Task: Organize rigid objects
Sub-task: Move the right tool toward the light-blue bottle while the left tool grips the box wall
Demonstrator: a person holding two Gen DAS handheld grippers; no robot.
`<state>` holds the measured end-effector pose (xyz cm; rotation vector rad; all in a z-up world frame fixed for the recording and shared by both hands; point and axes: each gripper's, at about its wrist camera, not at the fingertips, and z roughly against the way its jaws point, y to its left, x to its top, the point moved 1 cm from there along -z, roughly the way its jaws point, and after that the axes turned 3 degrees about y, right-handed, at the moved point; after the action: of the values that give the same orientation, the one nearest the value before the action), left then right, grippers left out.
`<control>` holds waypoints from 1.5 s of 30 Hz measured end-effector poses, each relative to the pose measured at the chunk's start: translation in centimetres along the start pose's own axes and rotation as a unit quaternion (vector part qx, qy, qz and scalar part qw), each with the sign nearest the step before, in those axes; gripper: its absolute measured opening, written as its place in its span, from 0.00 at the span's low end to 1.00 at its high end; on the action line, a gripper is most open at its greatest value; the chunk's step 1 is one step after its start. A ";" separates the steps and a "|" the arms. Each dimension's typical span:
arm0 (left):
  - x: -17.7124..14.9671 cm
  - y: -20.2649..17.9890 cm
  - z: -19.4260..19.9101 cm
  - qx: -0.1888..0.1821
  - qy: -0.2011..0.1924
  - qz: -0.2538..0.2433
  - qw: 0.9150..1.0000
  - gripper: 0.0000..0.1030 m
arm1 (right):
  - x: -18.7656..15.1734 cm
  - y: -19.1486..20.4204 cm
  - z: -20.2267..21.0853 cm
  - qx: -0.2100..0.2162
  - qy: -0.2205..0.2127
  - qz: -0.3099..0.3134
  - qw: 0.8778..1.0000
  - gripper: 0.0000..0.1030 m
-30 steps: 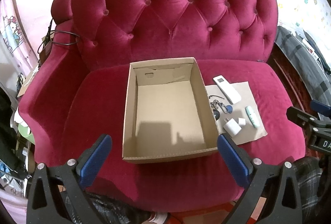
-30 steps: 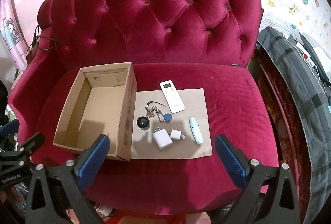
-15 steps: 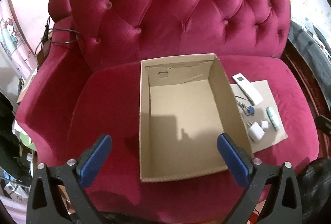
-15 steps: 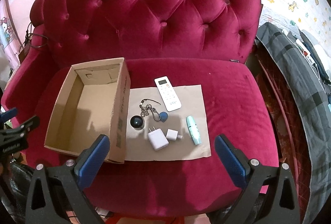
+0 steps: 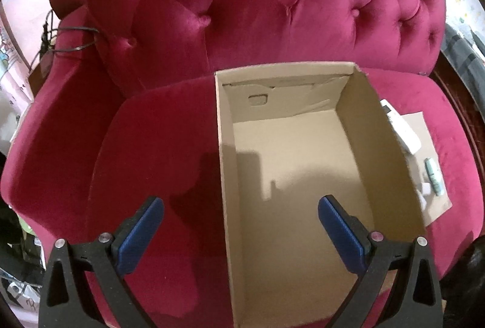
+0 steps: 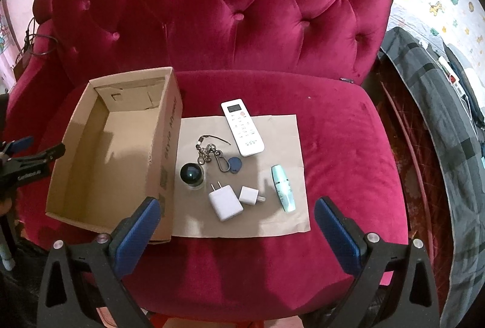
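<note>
On the red sofa seat (image 6: 333, 146): cardboard box (image 6: 103, 152) empty, remote (image 6: 242, 128), keychain (image 6: 218, 158), two chargers (image 6: 225, 202) on paper sheet (image 6: 285, 225) beside it; my left gripper (image 5: 239, 226) and right gripper (image 6: 236, 225) both spread, holding nothing; risk: soft cushion tips box, small chargers slip.

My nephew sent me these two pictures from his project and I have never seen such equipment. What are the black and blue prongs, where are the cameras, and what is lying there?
There is no robot: a person holds one pair of tongs in each hand, each carrying a wide-angle camera looking forward along its blue-padded fingers.

The left-hand picture shows the left tongs, open, above an empty cardboard box.

The right-hand picture shows the right tongs, also open and holding nothing. On a brown sheet on the red sofa lie a white remote, a keyring, a dark round lidded item, two white chargers and a pale green tube.
</note>
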<state>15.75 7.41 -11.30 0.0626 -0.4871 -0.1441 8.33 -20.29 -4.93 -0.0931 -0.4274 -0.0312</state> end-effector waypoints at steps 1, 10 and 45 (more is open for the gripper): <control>0.1 0.3 -0.6 -0.003 0.003 0.003 1.000 1.00 | 0.1 0.1 -0.2 -0.001 0.001 0.001 1.000 1.00; 0.2 2.1 -4.5 -0.002 0.019 0.010 1.000 1.00 | 0.5 0.9 -1.7 -0.008 0.010 0.007 1.000 1.00; -0.1 2.3 -7.3 -0.047 0.049 0.019 0.997 0.15 | 1.5 -3.9 -8.1 -0.003 0.020 -0.016 1.000 1.00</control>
<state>19.34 9.86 -17.57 -0.0318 -0.3822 -0.1269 12.84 -24.92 -11.28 -0.0922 -0.3887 -0.0651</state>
